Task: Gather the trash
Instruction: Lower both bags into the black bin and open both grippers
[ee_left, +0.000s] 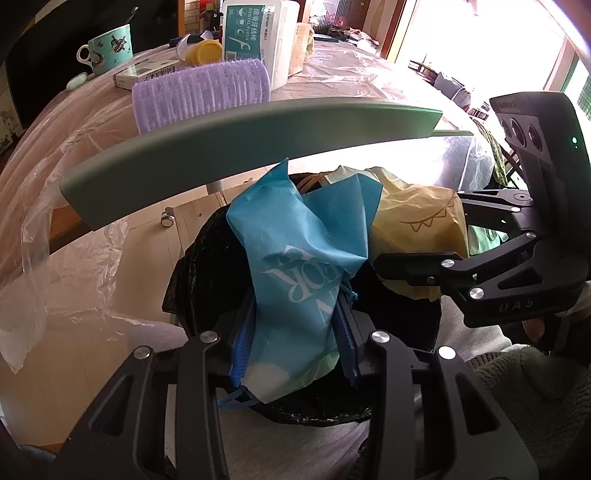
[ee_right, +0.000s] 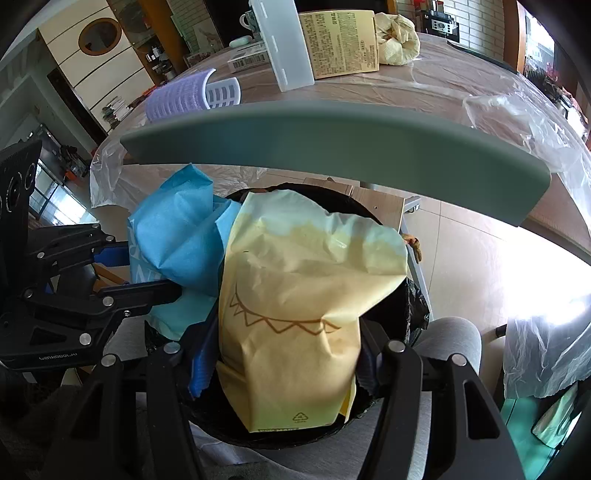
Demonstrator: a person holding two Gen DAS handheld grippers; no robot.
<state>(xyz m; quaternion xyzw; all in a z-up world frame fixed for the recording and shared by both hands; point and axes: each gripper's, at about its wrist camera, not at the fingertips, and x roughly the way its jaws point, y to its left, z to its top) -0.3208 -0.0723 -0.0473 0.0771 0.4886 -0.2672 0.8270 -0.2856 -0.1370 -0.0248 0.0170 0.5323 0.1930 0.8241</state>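
Note:
A black-lined trash bin stands below both grippers. In the left wrist view my left gripper is shut on a crumpled blue bag with white lettering, its blue pads pressing on both sides. My right gripper comes in from the right, closed on a yellow paper bag with a brown zigzag print. In the right wrist view the yellow bag fills the space between the fingers of the right gripper, over the bin. The left gripper grips the blue bag at the left.
A grey-green curved bar arcs above the bin. Behind it, a table under clear plastic sheet carries a purple hair roller, a mug, a dental floss box and cartons. A grey-trousered knee is beside the bin.

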